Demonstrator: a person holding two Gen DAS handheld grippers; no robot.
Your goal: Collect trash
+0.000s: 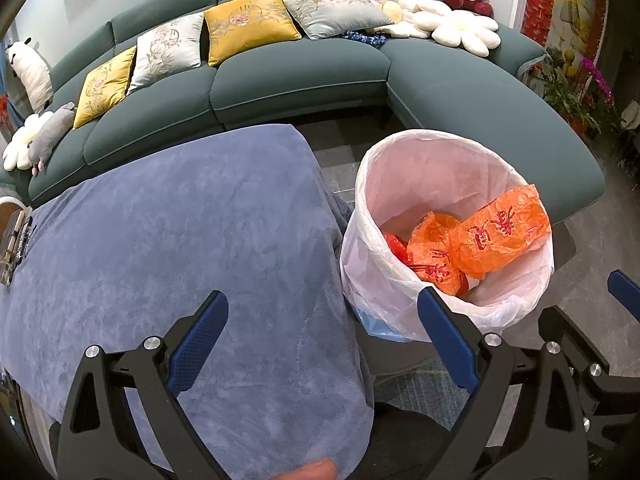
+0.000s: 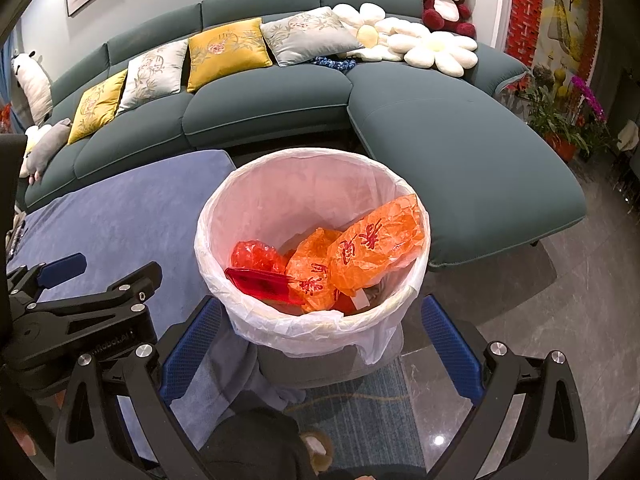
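Hanging wide and empty, left gripper point(image 1: 322, 320) over blue table cloth point(image 1: 180, 240), right gripper point(image 2: 322, 324) over bin point(image 2: 404, 194) – orange bags point(image 2: 368, 248) inside. Only the right wrist view shows a flat red wrapper point(image 2: 260, 286) – left view hides it.

Left wrist view looks down from above the blue-covered tabletop point(image 1: 180, 240), bin point(image 1: 448, 168) near on its right. Right wrist view sits close above the same bin point(image 2: 280, 184), facing the sofa point(image 2: 460, 152). Both share bin, tabletop, sofa.
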